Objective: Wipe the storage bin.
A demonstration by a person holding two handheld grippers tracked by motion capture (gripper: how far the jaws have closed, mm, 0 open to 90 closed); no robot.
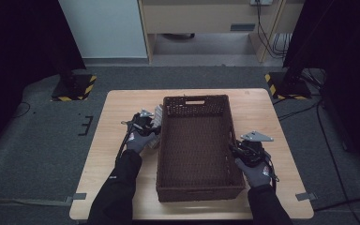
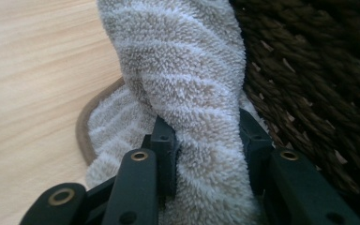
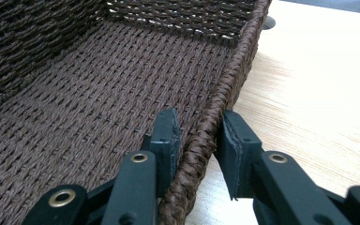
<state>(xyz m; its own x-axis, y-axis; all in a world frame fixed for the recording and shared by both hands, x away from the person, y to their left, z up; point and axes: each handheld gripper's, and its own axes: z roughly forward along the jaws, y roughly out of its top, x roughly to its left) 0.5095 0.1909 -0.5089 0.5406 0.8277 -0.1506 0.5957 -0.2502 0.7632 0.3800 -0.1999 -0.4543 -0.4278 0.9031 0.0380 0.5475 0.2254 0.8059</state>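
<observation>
On the wooden table [image 1: 122,187], the left gripper [image 2: 206,140] pinches a striped towel [image 2: 187,70] just outside the basket's [image 1: 194,197] left wall; the right gripper [image 3: 199,140] clamps the right rim, steadying it.

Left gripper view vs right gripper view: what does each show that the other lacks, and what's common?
Left gripper view: the left tool shut on a bunched striped towel, pressed against the outside of the basket wall.

Right gripper view: the right tool astride the basket rim, one jaw inside and one outside, plus the bare woven basket floor.

Both: the dark brown wicker basket and the light wooden table.
</observation>
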